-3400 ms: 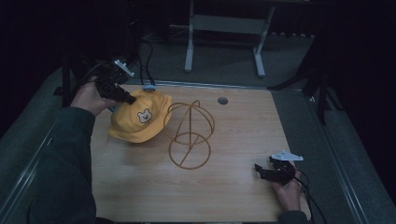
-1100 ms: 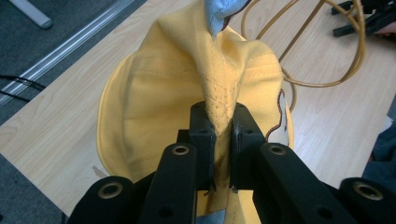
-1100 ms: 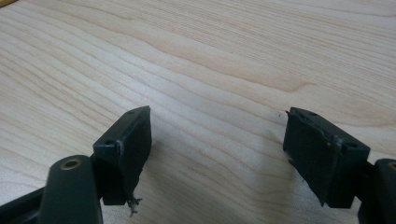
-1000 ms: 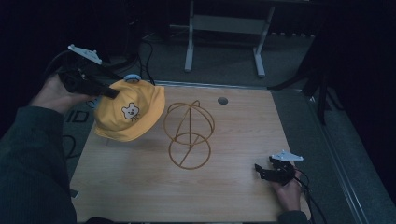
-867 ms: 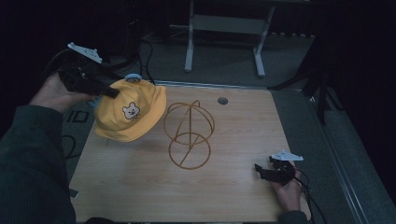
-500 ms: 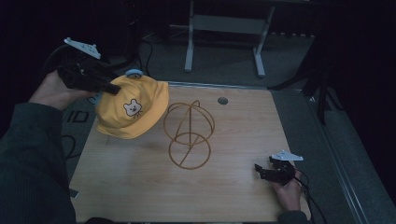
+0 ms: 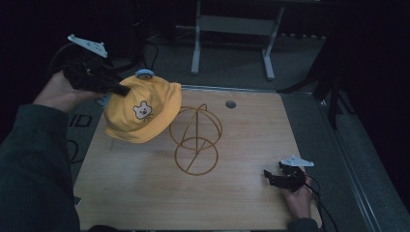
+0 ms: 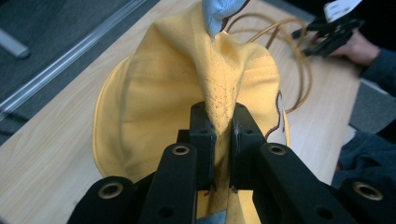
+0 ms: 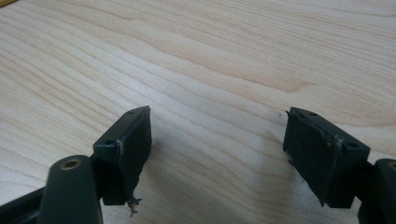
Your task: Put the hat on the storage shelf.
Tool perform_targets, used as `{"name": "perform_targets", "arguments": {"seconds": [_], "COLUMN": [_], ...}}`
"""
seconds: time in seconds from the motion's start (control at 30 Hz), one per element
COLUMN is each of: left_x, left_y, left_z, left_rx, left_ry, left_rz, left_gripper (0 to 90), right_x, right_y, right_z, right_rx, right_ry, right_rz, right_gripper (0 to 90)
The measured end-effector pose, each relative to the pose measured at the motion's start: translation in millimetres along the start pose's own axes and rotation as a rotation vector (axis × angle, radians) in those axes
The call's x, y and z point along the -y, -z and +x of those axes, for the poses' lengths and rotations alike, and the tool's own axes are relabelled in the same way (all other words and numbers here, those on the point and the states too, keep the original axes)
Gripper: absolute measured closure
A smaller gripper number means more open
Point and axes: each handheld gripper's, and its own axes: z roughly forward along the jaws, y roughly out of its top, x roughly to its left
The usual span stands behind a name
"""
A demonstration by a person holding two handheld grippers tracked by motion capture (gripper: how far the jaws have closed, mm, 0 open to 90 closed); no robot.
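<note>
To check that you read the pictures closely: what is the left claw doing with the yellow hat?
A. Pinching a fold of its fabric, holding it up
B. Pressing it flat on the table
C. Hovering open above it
A: the left claw is shut on a fold of the yellow hat, which hangs above the table.

The high view looks forward and down from above the near side of the light wooden table (image 7: 145, 193), taking in its whole top, the dark floor beyond, and both forearms entering from the near edge.

The left gripper view rides close behind its black jaws and faces across the table toward the right near corner. It sits very near the yellow fabric cap with a bear patch (image 8: 154, 93), which the high view also shows (image 7: 142, 108). Both views share the golden wire stand of loops (image 8: 289, 56) (image 7: 196, 137).

The right gripper view looks steeply down at the tabletop (image 9: 210, 60) from very close, its wood grain large.
</note>
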Motion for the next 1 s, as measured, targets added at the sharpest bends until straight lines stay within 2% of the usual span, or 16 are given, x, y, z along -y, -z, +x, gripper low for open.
{"name": "perform_targets", "arguments": {"seconds": [0.3,0.77,1.0], "left_x": [-12.7,-29.1,-39.9], "left_y": [-8.7,-17.5,-24.4], "left_z": [-7.9,-18.4,-23.8], "left_rx": [0.011,0.062,0.052], "left_ry": [-0.033,-0.065,-0.084], "left_rz": [0.010,-0.010,0.005], "left_gripper": [81.9,81.7,81.7], "right_x": [0.0,0.0,0.1], "right_y": [0.0,0.0,0.0], "right_z": [0.0,-0.1,-0.1], "right_rx": [0.000,0.000,0.000], "right_ry": [0.000,0.001,0.002], "right_rz": [0.000,0.000,0.000], "right_gripper": [23.6,23.6,23.7]}}
